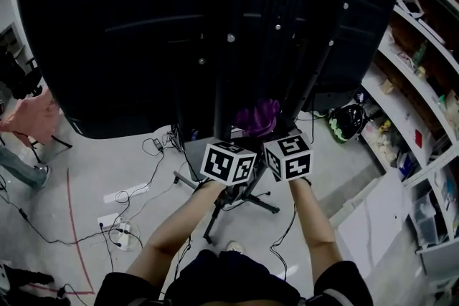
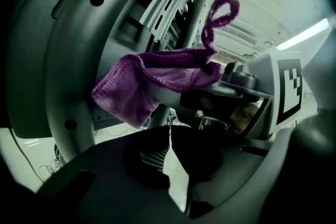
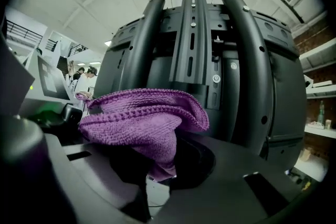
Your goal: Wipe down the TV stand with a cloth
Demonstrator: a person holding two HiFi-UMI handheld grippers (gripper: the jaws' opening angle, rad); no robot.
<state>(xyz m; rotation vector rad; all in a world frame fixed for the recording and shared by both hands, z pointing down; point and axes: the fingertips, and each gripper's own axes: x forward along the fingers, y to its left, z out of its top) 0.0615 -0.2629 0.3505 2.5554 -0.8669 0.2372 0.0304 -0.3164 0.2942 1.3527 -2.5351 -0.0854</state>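
Grey floor (image 1: 86, 183), cables (image 1: 159, 145), TV stand (image 1: 237, 46), right gripper (image 3: 157, 176) clamping cloth (image 3: 139, 118)

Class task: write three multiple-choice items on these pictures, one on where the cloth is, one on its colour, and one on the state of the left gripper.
1. Where is the cloth?
A. on the floor
B. in the right gripper
C. on a shelf

2. What colour is the cloth?
A. white
B. green
C. purple

3. How do the jaws of the left gripper stand?
A. wide apart
B. clamped on a cable
C. together, holding nothing

Answers:
1 B: the right gripper view shows its jaws pinching the cloth.
2 C: it looks purple in every view.
3 C: only a thin slit shows between them.
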